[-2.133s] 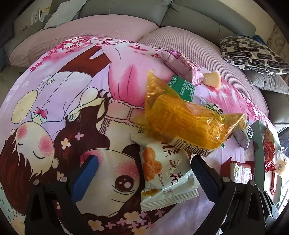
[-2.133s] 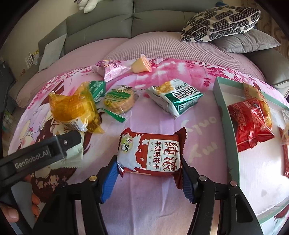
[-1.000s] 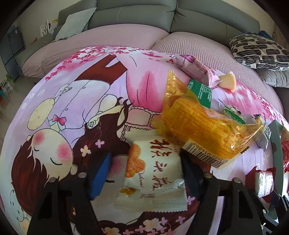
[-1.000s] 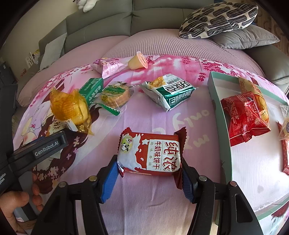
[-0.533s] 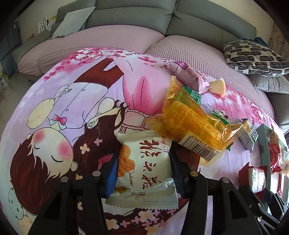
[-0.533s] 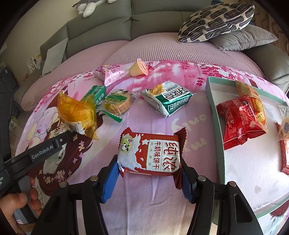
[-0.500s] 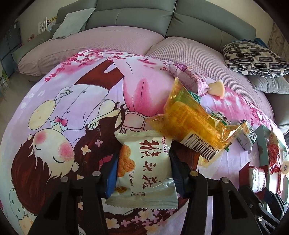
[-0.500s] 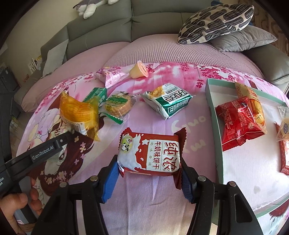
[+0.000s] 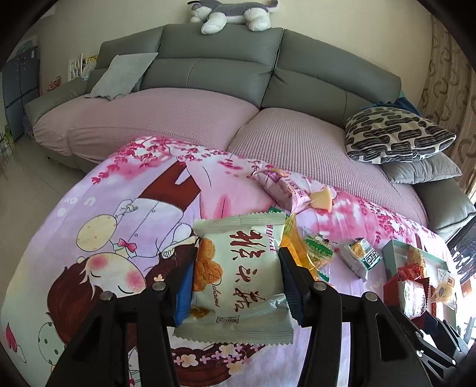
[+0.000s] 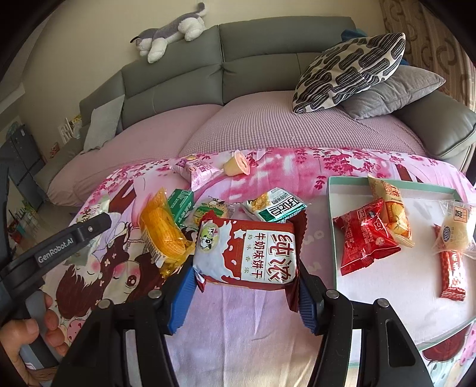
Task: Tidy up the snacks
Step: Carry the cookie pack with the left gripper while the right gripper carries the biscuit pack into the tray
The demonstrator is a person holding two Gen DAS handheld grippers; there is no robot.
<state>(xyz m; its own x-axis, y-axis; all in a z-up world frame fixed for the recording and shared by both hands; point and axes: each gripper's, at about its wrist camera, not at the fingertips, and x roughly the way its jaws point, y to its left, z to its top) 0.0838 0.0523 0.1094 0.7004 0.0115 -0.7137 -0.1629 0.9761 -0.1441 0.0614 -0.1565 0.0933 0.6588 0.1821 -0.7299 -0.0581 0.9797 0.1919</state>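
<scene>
My left gripper (image 9: pixel 236 282) is shut on a white snack packet (image 9: pixel 238 277) with red characters, lifted above the cartoon-print cloth (image 9: pixel 119 238). In the right wrist view my right gripper (image 10: pixel 244 285) is shut on a red-and-white biscuit packet (image 10: pixel 247 253), also raised off the cloth. To its right lies a teal-rimmed white tray (image 10: pixel 331 226) holding a red packet (image 10: pixel 366 238), an orange packet (image 10: pixel 389 205) and other snacks. A yellow corn packet (image 10: pixel 162 232), a green box (image 10: pixel 180 205), a green-white packet (image 10: pixel 275 208), a pink packet (image 10: pixel 197 169) and a jelly cup (image 10: pixel 236 163) lie on the cloth.
A grey sofa with pink seat covers (image 9: pixel 297 143) runs behind the cloth, with a patterned cushion (image 9: pixel 395 134) at the right and a plush toy (image 9: pixel 232 15) on its back. A person's hand (image 10: pixel 26 333) holds the left gripper's handle at the lower left of the right wrist view.
The left gripper's jaws closed on the white packet and lifted it off the cloth. The right gripper rose with the red-and-white packet. Both views now tilt up toward the sofa.
</scene>
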